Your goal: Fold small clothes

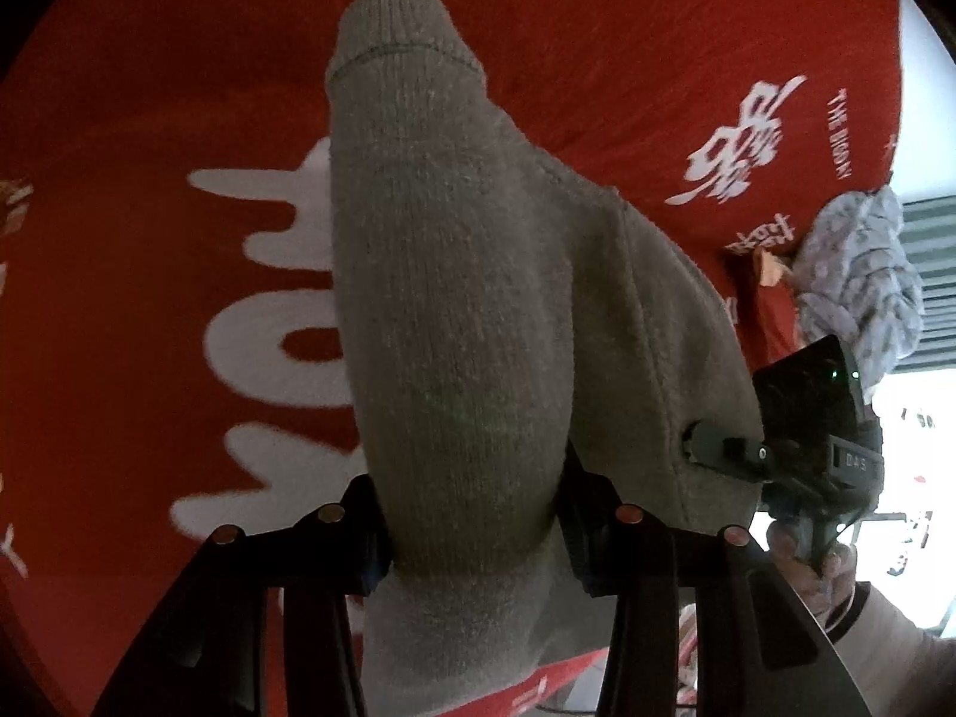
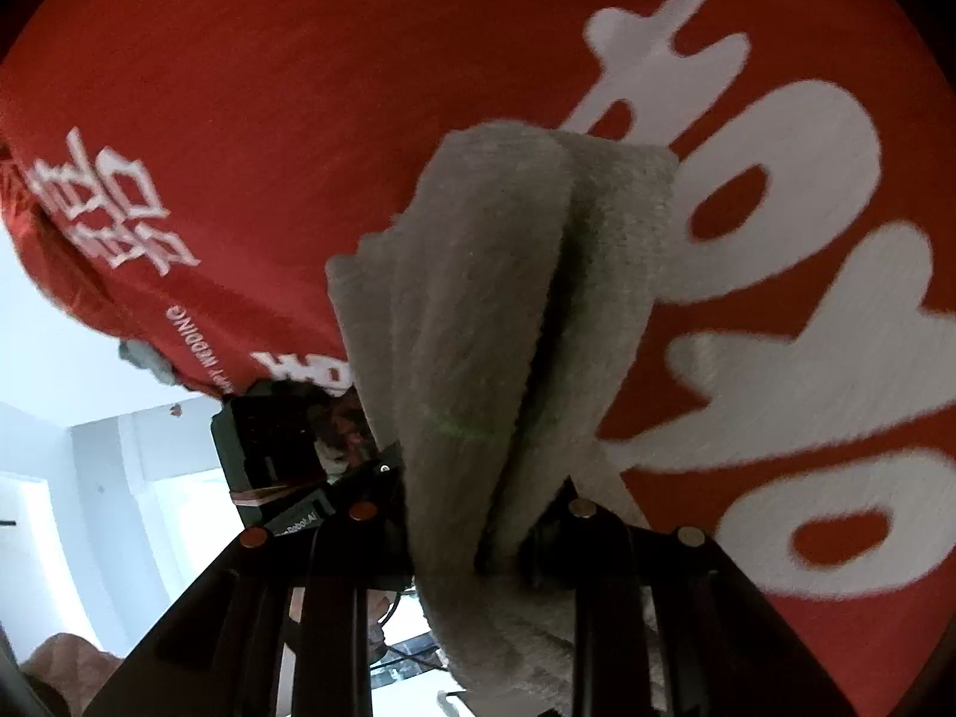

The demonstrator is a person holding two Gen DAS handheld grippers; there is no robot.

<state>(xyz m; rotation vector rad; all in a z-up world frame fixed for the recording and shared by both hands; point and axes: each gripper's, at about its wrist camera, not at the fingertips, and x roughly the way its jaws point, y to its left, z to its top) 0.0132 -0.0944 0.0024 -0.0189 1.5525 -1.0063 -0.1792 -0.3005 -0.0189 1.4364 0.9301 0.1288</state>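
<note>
one grey sock (image 1: 466, 310), two grippers, one red cloth (image 1: 149, 119)

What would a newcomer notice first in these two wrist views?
A grey knitted sock fills the middle of both views, clamped in the left gripper at one part and the right gripper at another. Behind it spreads a red cloth with big white lettering. A patterned grey-blue garment lies at its far right edge.

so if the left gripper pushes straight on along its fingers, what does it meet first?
The left gripper is already shut on the grey sock, which fills its line ahead. Past the sock it would probably meet the red printed cloth, though depth is unclear.
</note>
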